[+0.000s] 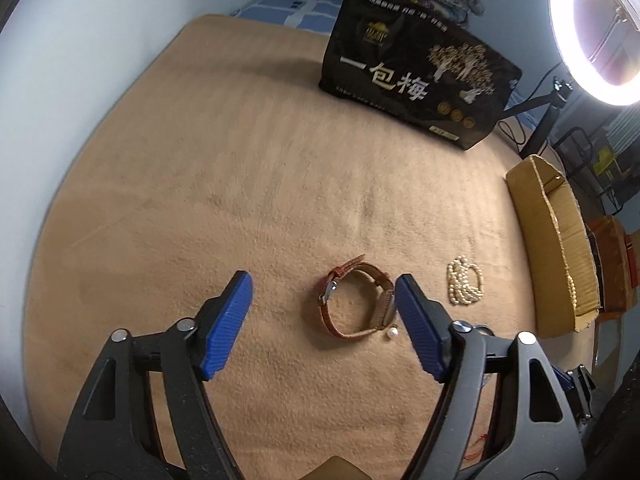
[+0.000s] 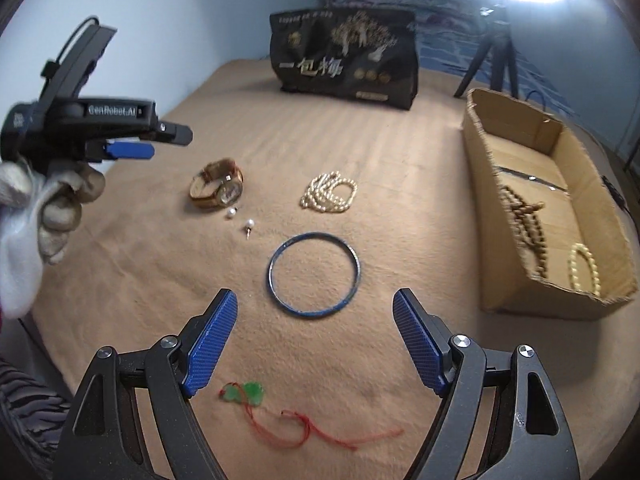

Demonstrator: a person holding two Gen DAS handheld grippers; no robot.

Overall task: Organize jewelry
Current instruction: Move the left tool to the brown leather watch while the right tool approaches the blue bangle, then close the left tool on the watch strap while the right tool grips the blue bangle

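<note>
A brown leather watch (image 1: 354, 300) (image 2: 218, 184) lies on the tan blanket (image 1: 240, 180). My left gripper (image 1: 324, 284) is open and empty, hovering just before the watch; it also shows in the right wrist view (image 2: 132, 150), held by a gloved hand. A pearl earring (image 1: 392, 334) lies by the watch; two show in the right view (image 2: 231, 213) (image 2: 249, 224). A pearl strand (image 1: 464, 284) (image 2: 330, 194) lies to the right. My right gripper (image 2: 314, 300) is open and empty over a blue bangle (image 2: 314, 274). A green pendant on red cord (image 2: 246, 394) lies near it.
An open cardboard box (image 2: 480, 184) (image 1: 556, 240) at the right holds brown wooden beads (image 2: 524, 216) and a cream bead bracelet (image 2: 584, 268). A black snack bag (image 1: 420, 68) (image 2: 344, 60) stands at the back. A ring light (image 1: 596, 28) on a tripod (image 2: 492, 56) stands at the back right.
</note>
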